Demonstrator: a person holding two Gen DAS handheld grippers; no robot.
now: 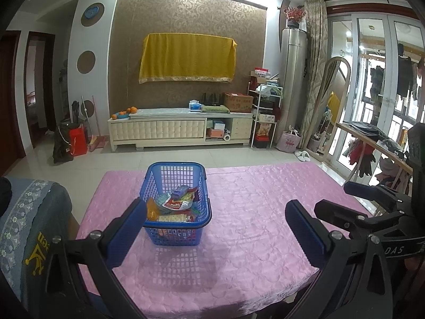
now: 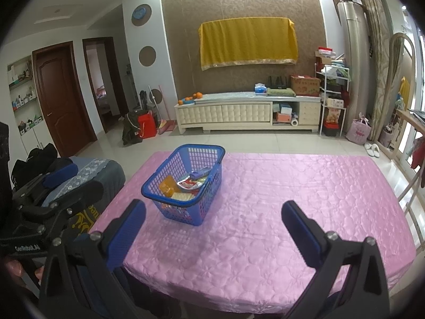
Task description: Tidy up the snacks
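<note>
We see the blue basket (image 1: pixel 177 204) standing upright on the pink-covered table (image 1: pixel 265 212), toward its left half and well in from the edges. Its long axis runs away from us toward the far wall, a short end facing the near edge; from the right wrist view the basket (image 2: pixel 186 183) appears turned, its near corner pointing at us. The handle lies folded down along the rim. Inside it the snacks (image 1: pixel 178 203) lie in a loose pile: a red and white packet, an orange one, a pale cracker pack, and a small blue pack on top; which way each points we cannot tell.

Our left gripper (image 1: pixel 216 212) hovers above the near part of the table with its jaws spread wide and nothing between them; the basket sits ahead, overlapping the left finger's tip in view. Our right gripper (image 2: pixel 213 212) is likewise wide apart and empty, with the basket ahead and toward its left finger, apart from both. A chair with a grey cover (image 1: pixel 32 212) stands just beside the table's left edge.
</note>
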